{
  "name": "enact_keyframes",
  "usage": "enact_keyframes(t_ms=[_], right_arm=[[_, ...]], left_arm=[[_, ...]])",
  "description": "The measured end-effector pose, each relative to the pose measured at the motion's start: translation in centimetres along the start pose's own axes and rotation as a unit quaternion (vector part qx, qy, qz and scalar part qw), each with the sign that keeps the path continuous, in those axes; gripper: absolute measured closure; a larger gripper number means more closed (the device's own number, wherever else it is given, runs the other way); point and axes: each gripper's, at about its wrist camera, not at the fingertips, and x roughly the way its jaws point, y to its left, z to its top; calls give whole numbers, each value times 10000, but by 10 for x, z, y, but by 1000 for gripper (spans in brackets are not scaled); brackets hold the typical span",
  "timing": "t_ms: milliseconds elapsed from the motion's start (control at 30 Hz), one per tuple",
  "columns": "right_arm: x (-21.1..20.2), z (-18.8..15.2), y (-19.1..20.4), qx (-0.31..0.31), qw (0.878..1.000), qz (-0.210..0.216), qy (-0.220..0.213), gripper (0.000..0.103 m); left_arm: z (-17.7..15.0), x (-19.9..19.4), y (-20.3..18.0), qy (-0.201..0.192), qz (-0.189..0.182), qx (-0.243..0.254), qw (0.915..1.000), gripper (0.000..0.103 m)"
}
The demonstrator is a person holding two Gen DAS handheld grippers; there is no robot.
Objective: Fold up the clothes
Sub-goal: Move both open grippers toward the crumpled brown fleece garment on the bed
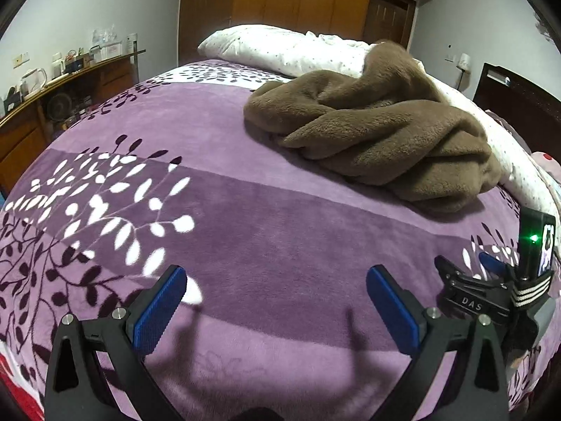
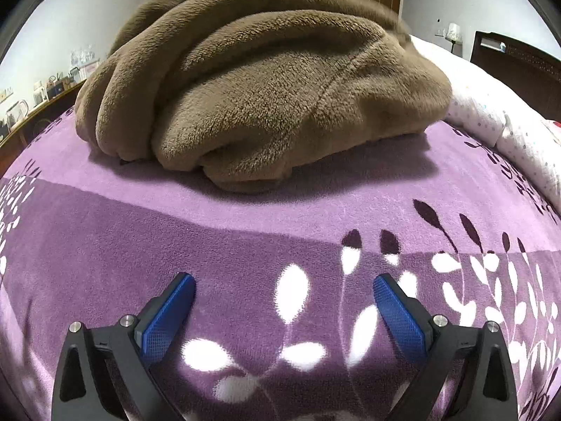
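Both tongs (image 1: 277,275) (image 2: 284,282) agape before crumpled brown fleece (image 2: 252,80) on bedspread (image 1: 245,245)

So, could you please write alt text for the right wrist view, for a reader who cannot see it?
A crumpled brown fleece garment lies heaped on a purple leaf-patterned bedspread, just ahead of the open, empty right gripper. A white dotted quilt lies to its right.

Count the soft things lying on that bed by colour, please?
Brown: 1, the crumpled fleece garment.
Purple: 1, the leaf-patterned blanket beneath it.
White: 1, the dotted quilt bundled behind.
Total: 3.
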Motion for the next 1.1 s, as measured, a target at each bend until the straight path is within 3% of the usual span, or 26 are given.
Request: enact_keyframes(t_ms=[167, 333, 600, 1100], right_arm=[[0, 0, 0, 1, 10000, 1, 0, 0], [0, 0, 0, 2, 10000, 2, -1, 0], [0, 0, 0, 2, 10000, 2, -3, 0], [4, 3, -3, -13, 9999, 112, 40, 0]], left_arm=[[3, -5, 1, -22, -74, -62, 10000, 0], [5, -8, -25, 75, 270, 98, 9996, 0], [7, -3, -40, 326, 297, 125, 9989, 0], [-2, 33, -33, 598, 507, 152, 9968, 0]])
